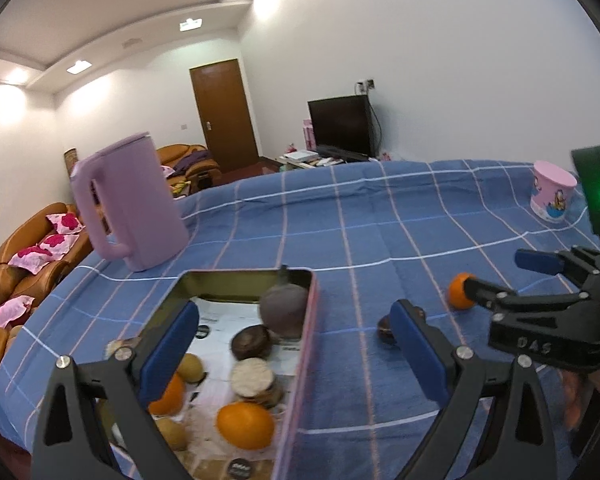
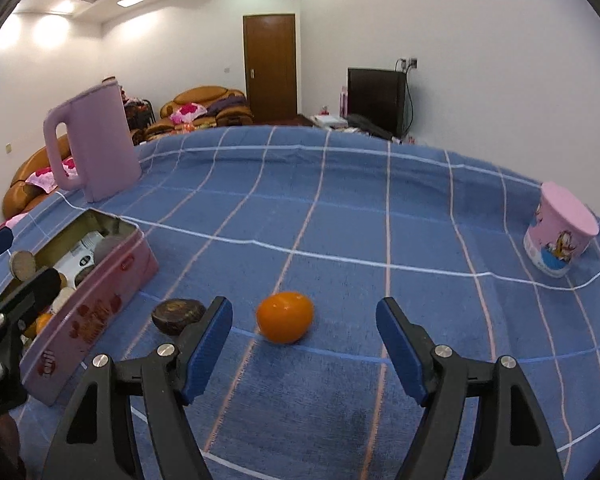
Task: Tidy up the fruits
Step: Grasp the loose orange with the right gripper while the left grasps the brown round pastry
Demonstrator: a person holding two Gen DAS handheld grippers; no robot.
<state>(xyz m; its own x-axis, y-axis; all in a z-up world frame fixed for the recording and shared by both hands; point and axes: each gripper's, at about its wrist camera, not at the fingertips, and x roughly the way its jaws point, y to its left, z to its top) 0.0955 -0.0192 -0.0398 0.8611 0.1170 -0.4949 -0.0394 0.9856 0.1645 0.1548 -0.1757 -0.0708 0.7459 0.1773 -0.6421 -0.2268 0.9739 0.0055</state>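
Claws both spread wide, gripping nothing: my right claw (image 2: 304, 354) hangs low behind the orange (image 2: 285, 322); my left claw (image 1: 296, 354) hovers over the tin (image 1: 300, 364).

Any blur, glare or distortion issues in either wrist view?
Left wrist: the tin contents are slightly motion-blurred, ceiling lights blow out, and a green LED flares at right. Right wrist: the orange is sharp; the fisheye bends the tablecloth grid strongly.
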